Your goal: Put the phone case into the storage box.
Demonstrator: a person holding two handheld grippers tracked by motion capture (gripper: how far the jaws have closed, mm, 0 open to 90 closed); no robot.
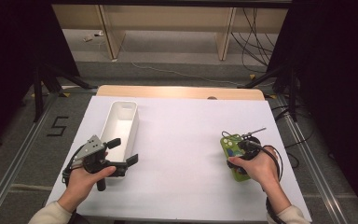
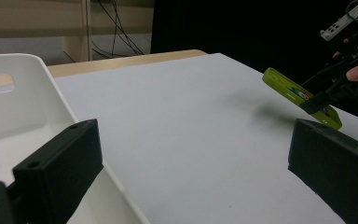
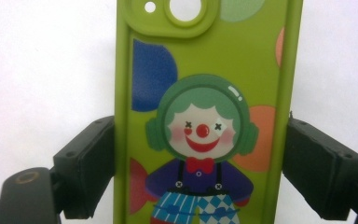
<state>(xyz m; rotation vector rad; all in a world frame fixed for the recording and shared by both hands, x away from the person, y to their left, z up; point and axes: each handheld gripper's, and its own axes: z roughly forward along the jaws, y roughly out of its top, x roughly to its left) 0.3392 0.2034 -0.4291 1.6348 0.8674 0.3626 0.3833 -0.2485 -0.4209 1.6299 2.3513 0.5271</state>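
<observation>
The right gripper [image 3: 200, 154] has its jaws clamped on the long edges of the green phone case [image 3: 205, 93], tilted above the table [image 1: 182, 140]; the left gripper [image 2: 191, 172] has its jaws apart.

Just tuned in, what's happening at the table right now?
A person works two handheld grippers over a white-covered table. The right gripper has its jaws clamped on the long edges of a green phone case printed with a clown; the left gripper view shows the case tilted, lifted off the table. The left gripper hangs open, holding nothing, at the near end of a white bin, which looks empty as far as its inside shows.
</observation>
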